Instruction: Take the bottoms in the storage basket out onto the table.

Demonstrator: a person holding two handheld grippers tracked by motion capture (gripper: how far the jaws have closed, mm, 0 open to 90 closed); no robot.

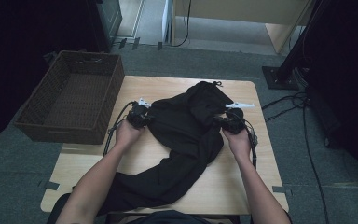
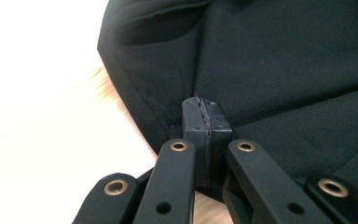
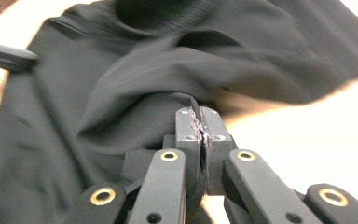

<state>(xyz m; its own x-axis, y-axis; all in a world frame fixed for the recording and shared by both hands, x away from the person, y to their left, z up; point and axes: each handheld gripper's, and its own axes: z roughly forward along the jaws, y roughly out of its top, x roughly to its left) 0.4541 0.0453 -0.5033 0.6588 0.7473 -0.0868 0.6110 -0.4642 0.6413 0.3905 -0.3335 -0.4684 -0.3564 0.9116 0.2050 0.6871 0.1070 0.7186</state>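
While both grippers, left (image 1: 145, 116) at 9 o'clock, right (image 1: 221, 122) at 3, clamp black garment (image 1: 186, 140), thin pinch probably slips if pulled apart

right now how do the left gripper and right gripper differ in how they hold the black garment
The left gripper pinches the black garment at its left edge, on flat cloth; the right gripper pinches its right side, at a bunched fold. In the high view the left gripper sits nearer the wicker basket. Both are shut on the garment.
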